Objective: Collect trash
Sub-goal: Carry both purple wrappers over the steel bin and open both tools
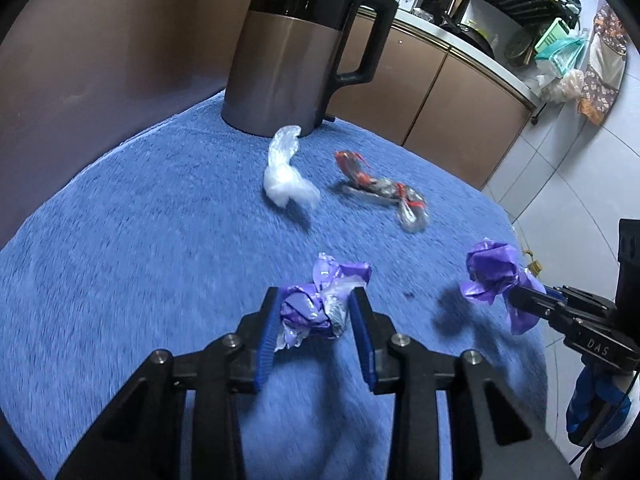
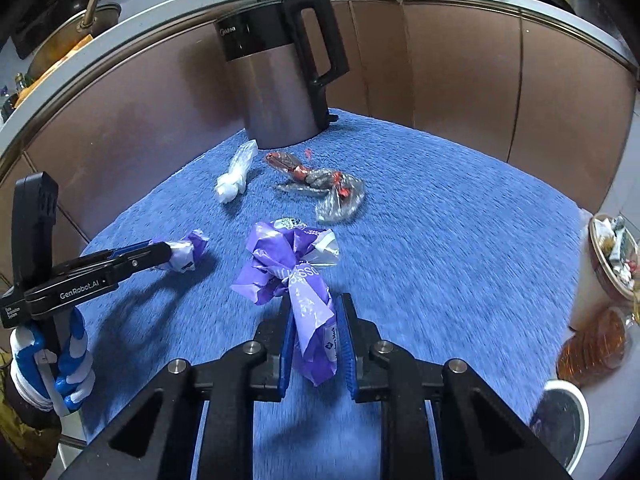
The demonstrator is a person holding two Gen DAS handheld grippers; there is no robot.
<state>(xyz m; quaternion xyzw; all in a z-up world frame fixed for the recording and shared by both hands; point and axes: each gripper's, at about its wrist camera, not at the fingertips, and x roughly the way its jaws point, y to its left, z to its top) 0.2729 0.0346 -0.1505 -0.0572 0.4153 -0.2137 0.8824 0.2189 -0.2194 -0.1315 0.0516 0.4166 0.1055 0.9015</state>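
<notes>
Holding two pieces of trash at once, I have each gripper clamped on a crumpled wrapper above the fuzzy blue towel (image 2: pixel 440 220) that covers the table.

My left gripper (image 1: pixel 316 316) has its blue-padded fingers (image 1: pixel 267 344) pressed against both sides of a crumpled purple-and-silver foil wrapper (image 1: pixel 316 304). My right gripper (image 2: pixel 316 334) pinches the lower tail of a crumpled purple plastic bag with white lettering (image 2: pixel 288 264), whose bunched top flares out ahead of the jaws. Both pieces appear lifted just off the towel, with shadows under them, though I cannot be sure of the gap.

Two pieces lie farther out, untouched. A twisted white translucent plastic bag (image 1: pixel 286 174) rests near the foot of a tall grey-and-black electric kettle (image 1: pixel 296 48). Just beside it lies a clear cellophane wrapper with red print (image 1: pixel 384 188).

At the far right edge of the right wrist view, beyond the towel, sits a round brown basket (image 2: pixel 612 260) that already contains scraps. I judge this to be the collection point.

By my reckoning the task is roughly at its midpoint: two pieces are in hand but not yet dropped, and two remain on the towel.
</notes>
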